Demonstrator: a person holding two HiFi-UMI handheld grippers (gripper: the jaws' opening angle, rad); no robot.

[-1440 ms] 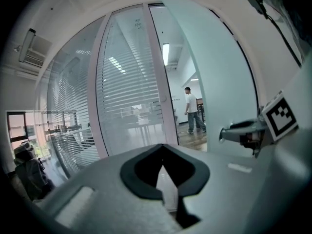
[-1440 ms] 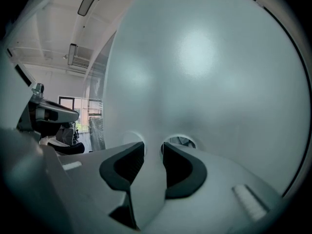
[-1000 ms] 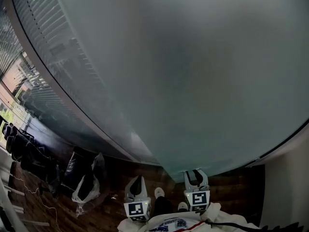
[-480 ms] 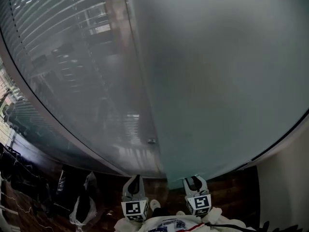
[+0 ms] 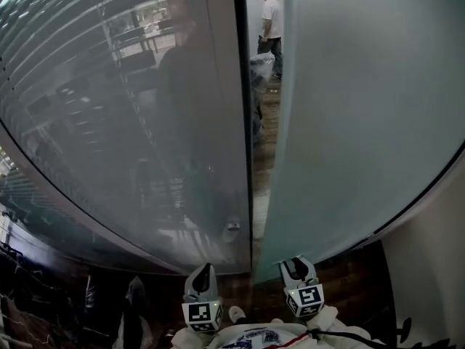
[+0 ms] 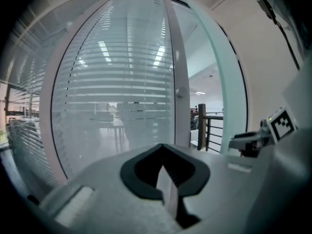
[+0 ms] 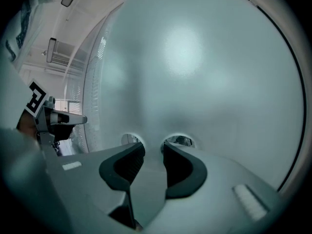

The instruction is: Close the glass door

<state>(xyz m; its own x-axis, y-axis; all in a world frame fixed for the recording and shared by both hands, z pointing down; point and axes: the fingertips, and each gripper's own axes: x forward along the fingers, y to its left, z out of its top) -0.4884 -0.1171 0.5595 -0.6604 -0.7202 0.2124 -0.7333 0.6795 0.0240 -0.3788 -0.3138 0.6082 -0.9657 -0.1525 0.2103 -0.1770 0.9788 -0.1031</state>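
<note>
The glass door (image 5: 363, 107), a tall, smooth, milky frosted sheet, stands straight ahead of my right gripper (image 5: 293, 266), whose fingers are spread on nothing, tips close to the pane near its bottom edge. Its upright free edge lies just left of them, a narrow gap (image 5: 264, 144) parting it from the blind-backed fixed pane (image 5: 109, 137) that my left gripper (image 5: 203, 273), fingers pressed together, faces.

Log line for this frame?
door: ajar | left tool: shut, empty | right tool: open, facing door | person: beyond gap
</note>
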